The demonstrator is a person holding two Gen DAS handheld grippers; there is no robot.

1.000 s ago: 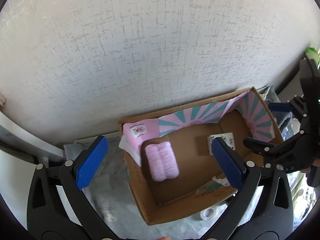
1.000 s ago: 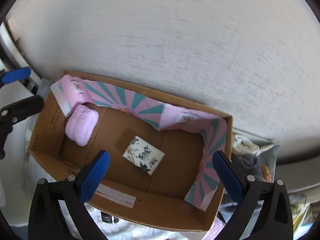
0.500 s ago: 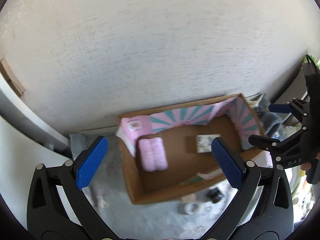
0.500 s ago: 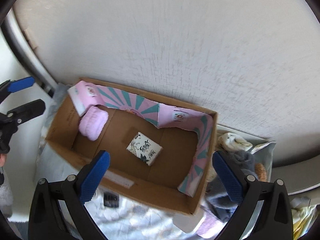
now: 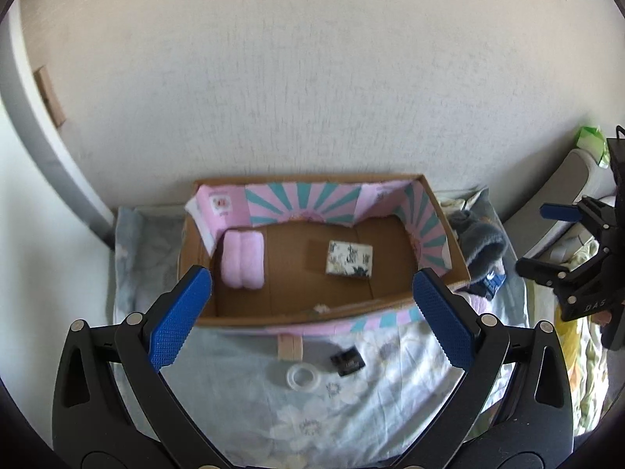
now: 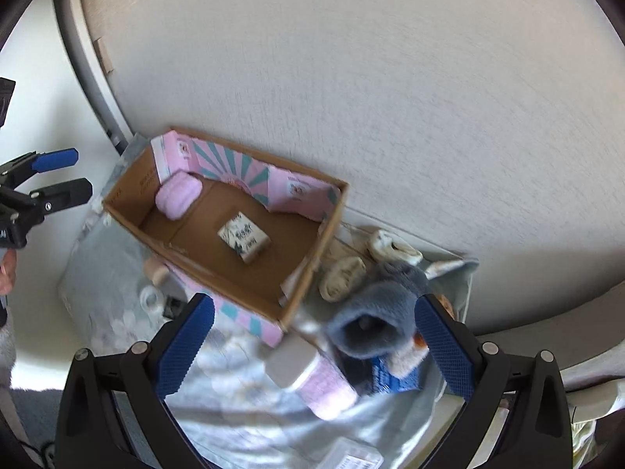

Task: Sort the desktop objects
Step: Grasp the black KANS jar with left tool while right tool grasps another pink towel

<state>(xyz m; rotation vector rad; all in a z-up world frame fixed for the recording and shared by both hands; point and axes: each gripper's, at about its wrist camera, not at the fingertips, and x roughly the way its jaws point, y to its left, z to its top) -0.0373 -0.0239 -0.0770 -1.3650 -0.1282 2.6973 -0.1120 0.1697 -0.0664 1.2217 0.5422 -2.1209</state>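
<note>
Going left to right in the cardboard box (image 5: 441, 211) against the wall: the pink plush roll (image 5: 243, 260) lies at its left end, long axis toward the wall, probably soft and light; pinch it across its middle. The patterned packet (image 5: 349, 260) lies flat mid-floor, long axis along the box; likely light and best taken by its short edges. Outside to the right, the grey sock (image 6: 371, 320) points its opening at the camera and looks limp. Left tongs (image 5: 308, 316) and right tongs (image 6: 314, 346) both gape, holding nothing.

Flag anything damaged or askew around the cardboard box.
The cardboard box has a torn, ragged front wall, and its pink liner sags unevenly at the right end. A grey sock lies crumpled outside it.
</note>
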